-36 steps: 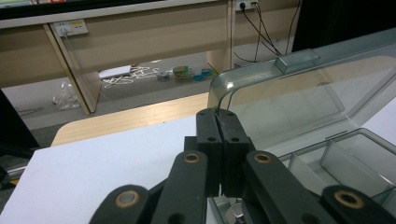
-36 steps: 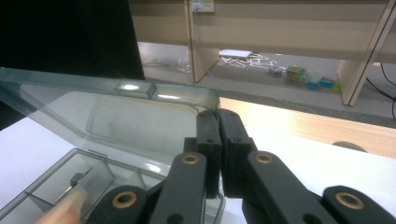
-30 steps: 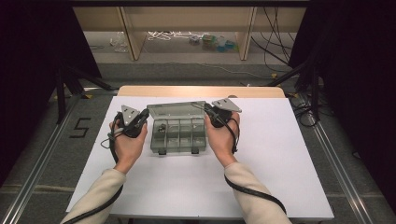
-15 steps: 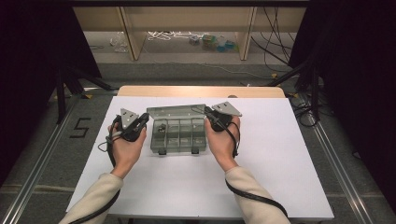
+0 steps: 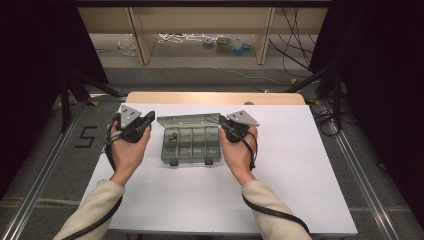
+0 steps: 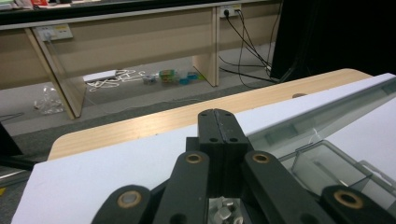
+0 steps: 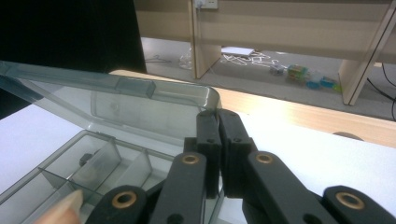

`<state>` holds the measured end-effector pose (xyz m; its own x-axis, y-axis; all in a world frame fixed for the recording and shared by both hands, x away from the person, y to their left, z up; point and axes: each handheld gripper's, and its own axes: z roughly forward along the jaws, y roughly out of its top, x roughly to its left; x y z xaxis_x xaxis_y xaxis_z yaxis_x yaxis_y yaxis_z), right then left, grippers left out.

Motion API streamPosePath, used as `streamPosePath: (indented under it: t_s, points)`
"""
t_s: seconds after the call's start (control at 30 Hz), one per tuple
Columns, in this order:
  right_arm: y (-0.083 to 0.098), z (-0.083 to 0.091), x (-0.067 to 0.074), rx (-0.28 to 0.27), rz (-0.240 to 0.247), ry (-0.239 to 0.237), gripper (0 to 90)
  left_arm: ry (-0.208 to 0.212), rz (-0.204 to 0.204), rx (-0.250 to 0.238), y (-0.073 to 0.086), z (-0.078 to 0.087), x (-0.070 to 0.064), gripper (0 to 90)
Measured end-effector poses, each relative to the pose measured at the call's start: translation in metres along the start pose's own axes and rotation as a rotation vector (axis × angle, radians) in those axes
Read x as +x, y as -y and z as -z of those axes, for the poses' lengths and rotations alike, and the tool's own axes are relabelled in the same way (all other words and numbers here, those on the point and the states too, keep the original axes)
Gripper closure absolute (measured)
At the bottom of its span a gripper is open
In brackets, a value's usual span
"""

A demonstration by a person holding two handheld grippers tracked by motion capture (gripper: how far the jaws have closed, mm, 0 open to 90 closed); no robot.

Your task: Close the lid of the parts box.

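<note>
A clear grey compartment box (image 5: 192,147) lies mid-table with its lid (image 5: 187,120) raised at the far side. One left compartment holds a small dark part (image 5: 172,137). My left gripper (image 5: 149,117) hovers just left of the box; its jaws have just closed a little and now meet with nothing between them (image 6: 218,122). My right gripper (image 5: 222,125) is at the box's right far corner, shut and empty (image 7: 218,122). The lid's corner (image 7: 205,100) stands close beside its tips, and I cannot tell whether they touch. The box (image 6: 327,163) shows to the right of the left jaws.
The white table top (image 5: 300,170) has free room right of the box and in front of it. A wooden strip (image 5: 215,97) runs along its far edge. Beyond it are shelf legs and clutter on the floor (image 5: 225,45). A metal rail (image 5: 45,165) runs along the left.
My left hand has lifted slightly and sits a little farther left of the box. The right hand and the box have stayed put.
</note>
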<state>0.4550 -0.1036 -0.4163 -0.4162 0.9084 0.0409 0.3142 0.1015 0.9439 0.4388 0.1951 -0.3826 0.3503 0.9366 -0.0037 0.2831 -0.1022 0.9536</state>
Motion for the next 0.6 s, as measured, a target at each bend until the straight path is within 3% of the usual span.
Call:
streamPosePath:
  t_s: [0.2,0.3,0.47,0.6]
  points:
    - [-0.001,0.0,-0.001,0.013,0.001,-0.015,87.9,0.017,0.0,0.051,-0.01,-0.021,0.001,90.0]
    - [-0.002,0.001,-0.002,0.024,0.005,-0.024,83.1,0.021,-0.003,0.082,-0.011,-0.028,0.002,90.0]
    - [-0.007,0.011,-0.008,-0.002,0.033,-0.036,70.6,0.009,0.002,0.071,-0.013,-0.029,0.004,90.0]
    - [-0.014,0.024,-0.017,-0.046,0.029,-0.088,66.0,0.011,0.002,0.064,-0.016,-0.027,0.005,90.0]
